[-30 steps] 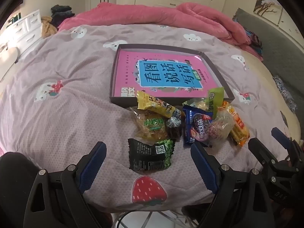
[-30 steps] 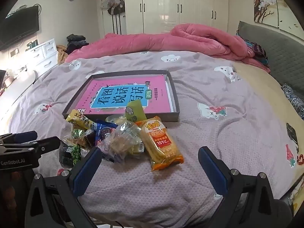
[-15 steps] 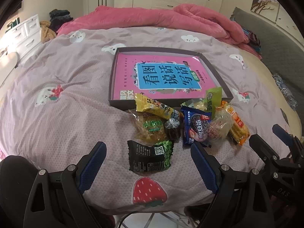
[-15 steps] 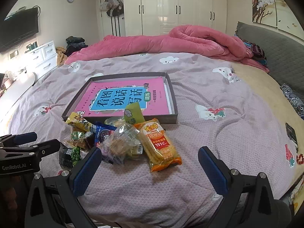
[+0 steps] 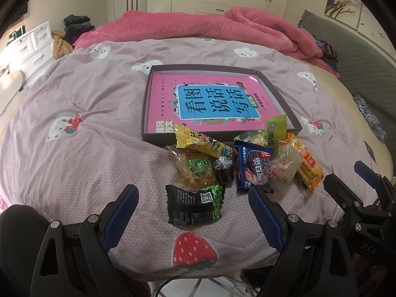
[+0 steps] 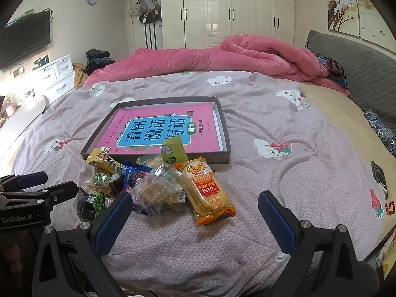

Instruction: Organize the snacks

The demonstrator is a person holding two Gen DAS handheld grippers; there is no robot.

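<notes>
A: Snacks lay heaped on the bed, right against the near wall of the tray, none of them inside it yet. Where did the jaws stand?

B: Both pairs were spread wide and held nothing. The left gripper hovered low with the black packet directly between its jaws. The right gripper had the orange packet just ahead of its jaws, a little toward the left one.

A: How would those handle?

B: Light, I'd judge, and crinkly. The black packet looked like a soft, flat foil pouch, probably slippery, so I'd pinch it across its flat body or by a sealed end. The orange packet seemed stiffer, with rows of crackers inside that could crack, so a gentle hold across the middle of its narrow width suited it best. The clear bag beside it looked floppy.

A: Which way did they point?

B: The orange packet's long axis ran away from the right jaws toward the tray, tilted slightly left. The black packet lay nearly square, its wider side across the left jaws' gap, printed back facing up.

A: And the tray?

B: It held only a pink book, lying flat.
</notes>
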